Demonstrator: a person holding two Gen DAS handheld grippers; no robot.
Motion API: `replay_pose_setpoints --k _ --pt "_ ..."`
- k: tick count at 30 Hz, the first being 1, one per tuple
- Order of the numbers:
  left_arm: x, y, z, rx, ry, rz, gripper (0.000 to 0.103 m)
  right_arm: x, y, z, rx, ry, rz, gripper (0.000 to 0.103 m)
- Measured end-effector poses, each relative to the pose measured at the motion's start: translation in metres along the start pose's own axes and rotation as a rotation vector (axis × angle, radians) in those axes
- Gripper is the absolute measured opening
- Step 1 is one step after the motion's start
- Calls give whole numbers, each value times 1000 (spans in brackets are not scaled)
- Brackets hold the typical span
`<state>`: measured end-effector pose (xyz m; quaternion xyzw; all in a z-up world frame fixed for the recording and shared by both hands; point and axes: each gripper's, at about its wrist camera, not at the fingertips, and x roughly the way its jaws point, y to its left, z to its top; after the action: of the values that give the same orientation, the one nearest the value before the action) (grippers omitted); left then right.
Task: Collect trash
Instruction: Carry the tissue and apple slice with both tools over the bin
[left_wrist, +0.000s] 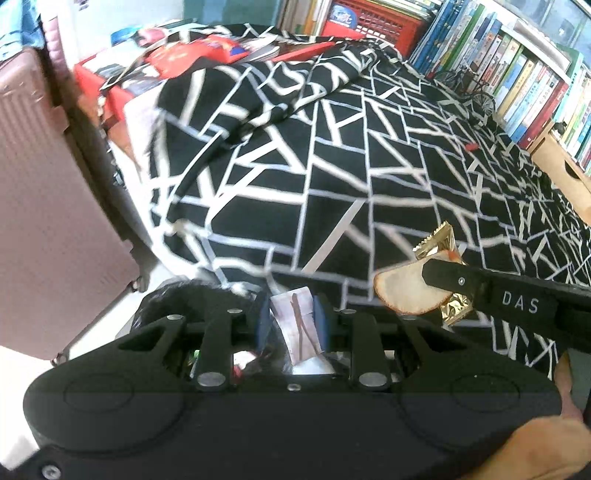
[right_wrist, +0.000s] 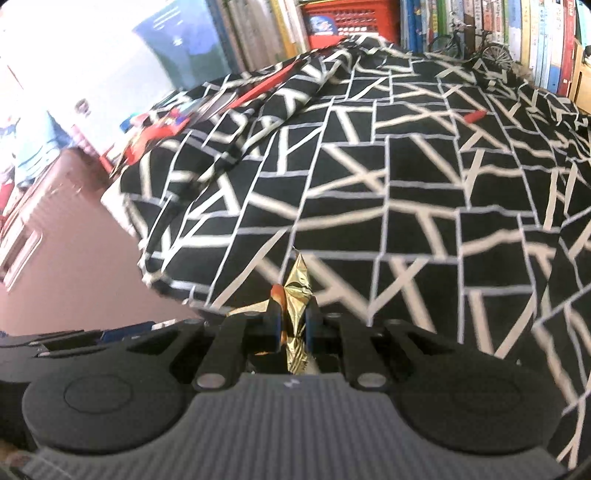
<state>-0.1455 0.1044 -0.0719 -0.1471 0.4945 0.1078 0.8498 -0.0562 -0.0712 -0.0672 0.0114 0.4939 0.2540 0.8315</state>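
My left gripper (left_wrist: 291, 308) is shut on a white paper wrapper (left_wrist: 299, 328) with a brown mark, pinched between its blue pads. Under it lies the dark opening of a black bag (left_wrist: 173, 301), with some litter showing inside. From the right of the left wrist view comes my right gripper (left_wrist: 430, 275), shut on a crumpled gold foil wrapper (left_wrist: 439, 240); a pale, orange-rimmed scrap (left_wrist: 406, 291) is held with it. In the right wrist view the right gripper (right_wrist: 293, 314) pinches the gold foil wrapper (right_wrist: 295, 291) upright over the bed's edge.
A bed with a black-and-white patterned blanket (left_wrist: 332, 166) fills the middle, and a small red item (left_wrist: 471, 147) lies on it. A pink suitcase (left_wrist: 44, 206) stands at the left. Bookshelves (left_wrist: 517, 66), a red crate (left_wrist: 373, 18) and a model bicycle (left_wrist: 476, 96) stand behind the bed.
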Motion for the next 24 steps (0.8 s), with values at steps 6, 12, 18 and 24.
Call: replay_pose_setpoints --k 6,12,18,24 --pt "-11 27 -25 -14 14 16 24 -3 27 -27 -18 21 13 15" --pt "-13 52 -45 -40 35 35 24 3 56 -46 -55 48 30 15" --pt "-10 72 -59 -64 56 49 24 13 78 -59 -97 78 43 16" --pt "-5 86 -66 -84 70 57 24 23 91 -64 -105 100 52 16"
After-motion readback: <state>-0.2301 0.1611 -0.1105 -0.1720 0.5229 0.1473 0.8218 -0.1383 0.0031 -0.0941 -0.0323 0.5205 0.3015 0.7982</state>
